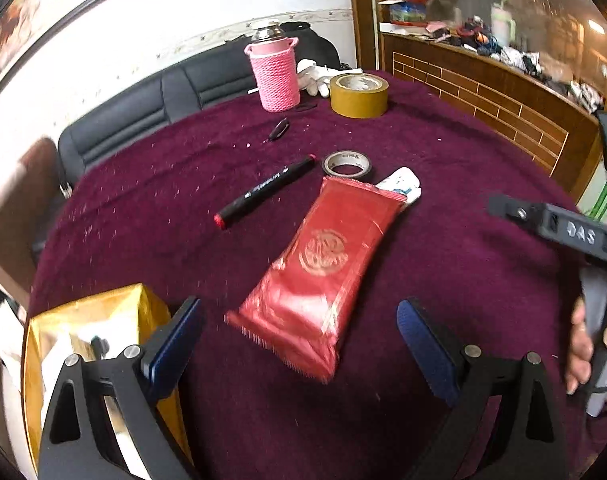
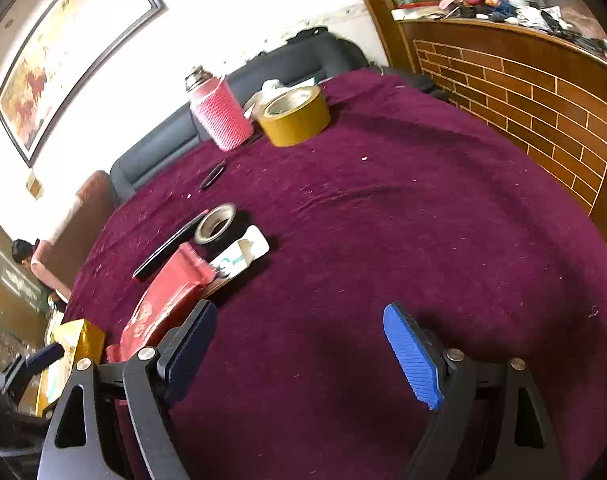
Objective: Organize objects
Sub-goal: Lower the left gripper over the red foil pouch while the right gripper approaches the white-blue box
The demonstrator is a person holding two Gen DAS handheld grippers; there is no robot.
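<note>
A red foil packet (image 1: 319, 268) lies on the maroon tablecloth (image 1: 443, 200), just ahead of my open, empty left gripper (image 1: 299, 340). A white tube (image 1: 401, 184) pokes out from under its far end. A black marker with red ends (image 1: 265, 192) and a small grey tape roll (image 1: 347, 164) lie beyond. A gold box (image 1: 91, 336) sits at the near left edge. My right gripper (image 2: 299, 344) is open and empty above bare cloth, with the packet (image 2: 159, 304), tube (image 2: 239, 256) and small roll (image 2: 217, 224) to its left.
A pink knit-covered flask (image 1: 275, 72), a big brown tape roll (image 1: 358, 95), a white glove (image 1: 313, 76) and a small black clip (image 1: 278, 129) are at the far side. A black sofa (image 1: 151, 116) and a brick-patterned wooden counter (image 1: 483, 100) border the table.
</note>
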